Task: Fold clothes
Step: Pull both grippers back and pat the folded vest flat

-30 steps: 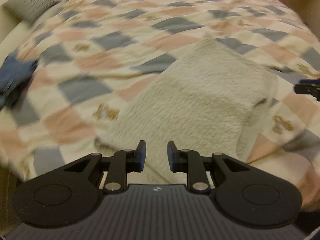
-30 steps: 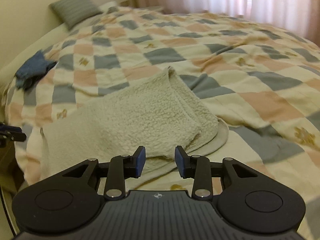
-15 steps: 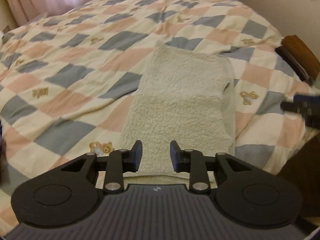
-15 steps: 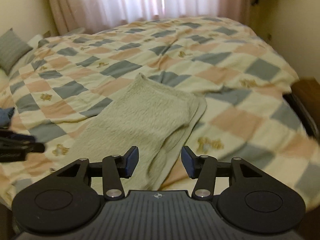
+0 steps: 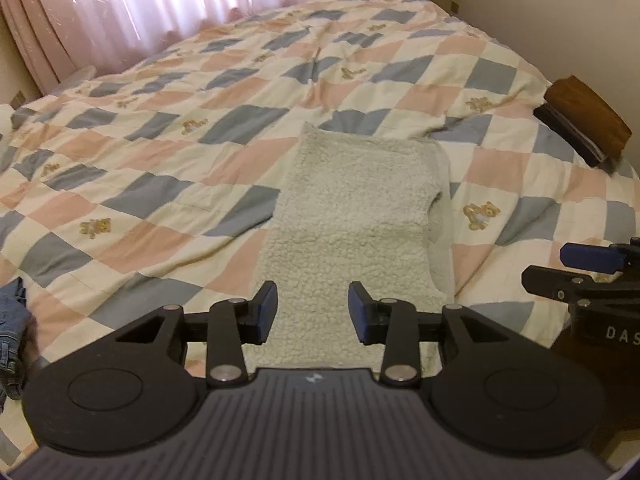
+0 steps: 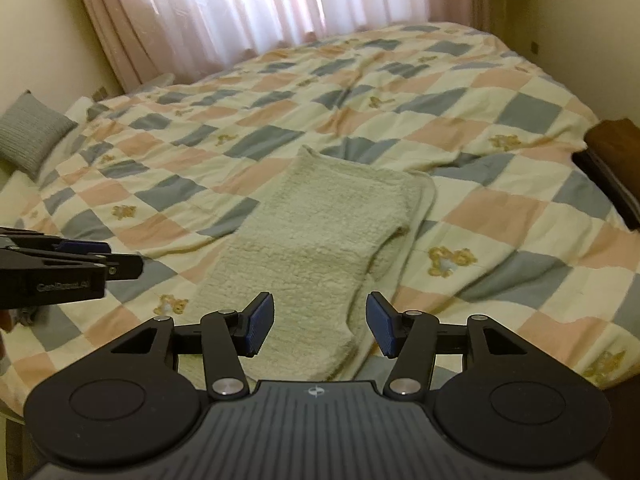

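A cream fleece garment [image 5: 352,216] [image 6: 316,240] lies folded into a long strip on the checkered quilt [image 5: 160,160] [image 6: 500,208], its near end at the bed's front edge. My left gripper [image 5: 313,312] is open above that near end, holding nothing. My right gripper [image 6: 320,326] is open too, hovering over the same near end, empty. The right gripper also shows at the right edge of the left wrist view [image 5: 588,276]; the left one shows at the left edge of the right wrist view [image 6: 72,264].
Blue denim clothing [image 5: 12,332] sits at the bed's near left edge. A grey cushion [image 6: 32,136] rests at the far left. A brown wooden footboard piece [image 5: 584,120] [image 6: 616,152] stands at the right. Pink curtains [image 6: 260,8] hang behind the bed.
Both grippers have pulled back and turned to face the curtains, away from the fleece. Their jaws have spread wider. The fleece lies still.
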A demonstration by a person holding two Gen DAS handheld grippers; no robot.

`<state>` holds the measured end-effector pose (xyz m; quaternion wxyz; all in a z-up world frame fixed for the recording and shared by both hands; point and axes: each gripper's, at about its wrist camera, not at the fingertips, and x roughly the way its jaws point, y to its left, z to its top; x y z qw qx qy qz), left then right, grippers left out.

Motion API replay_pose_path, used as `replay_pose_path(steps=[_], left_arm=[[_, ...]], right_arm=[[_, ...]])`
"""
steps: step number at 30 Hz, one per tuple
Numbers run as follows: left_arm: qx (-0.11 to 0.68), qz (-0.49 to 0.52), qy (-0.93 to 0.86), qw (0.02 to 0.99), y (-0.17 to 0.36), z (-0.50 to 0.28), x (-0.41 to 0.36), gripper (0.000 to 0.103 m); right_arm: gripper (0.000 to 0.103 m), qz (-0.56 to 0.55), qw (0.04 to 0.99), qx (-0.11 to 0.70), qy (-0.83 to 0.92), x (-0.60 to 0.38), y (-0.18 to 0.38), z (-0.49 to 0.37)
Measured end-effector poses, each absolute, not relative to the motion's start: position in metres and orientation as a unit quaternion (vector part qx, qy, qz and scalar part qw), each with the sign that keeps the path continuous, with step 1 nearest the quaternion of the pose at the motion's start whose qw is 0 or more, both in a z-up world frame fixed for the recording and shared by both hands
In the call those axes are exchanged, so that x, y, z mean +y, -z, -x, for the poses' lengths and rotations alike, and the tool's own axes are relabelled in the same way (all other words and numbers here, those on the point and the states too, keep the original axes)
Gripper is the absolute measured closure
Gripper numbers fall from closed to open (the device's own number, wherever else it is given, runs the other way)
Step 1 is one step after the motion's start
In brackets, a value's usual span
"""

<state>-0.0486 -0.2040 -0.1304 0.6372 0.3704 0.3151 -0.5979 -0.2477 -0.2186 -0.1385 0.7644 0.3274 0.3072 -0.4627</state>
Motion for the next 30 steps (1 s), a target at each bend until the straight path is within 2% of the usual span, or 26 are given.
replay_pose_path(steps=[3, 6, 22, 30], left_arm=[[0.310, -0.367, 0.599, 0.641, 0.126, 0.048, -0.200, 0.067], [0.300, -0.367, 0.611, 0.635, 0.120, 0.044, -0.196, 0.061], [0.229, -0.412, 0.697, 0.540, 0.124, -0.019, -0.142, 0.061], [0.218, -0.427, 0.720, 0.501, 0.135, -0.028, -0.124, 0.061]], right_arm=[[0.048, -0.314, 0.765, 0.305, 0.472, -0.211, 0.129, 0.247], [0.045, -0.304, 0.762, 0.298, 0.488, -0.199, 0.118, 0.246], [0.037, -0.350, 0.679, 0.224, 0.606, -0.080, 0.120, 0.173], [0.033, -0.356, 0.647, 0.225, 0.636, -0.042, 0.117, 0.155]])
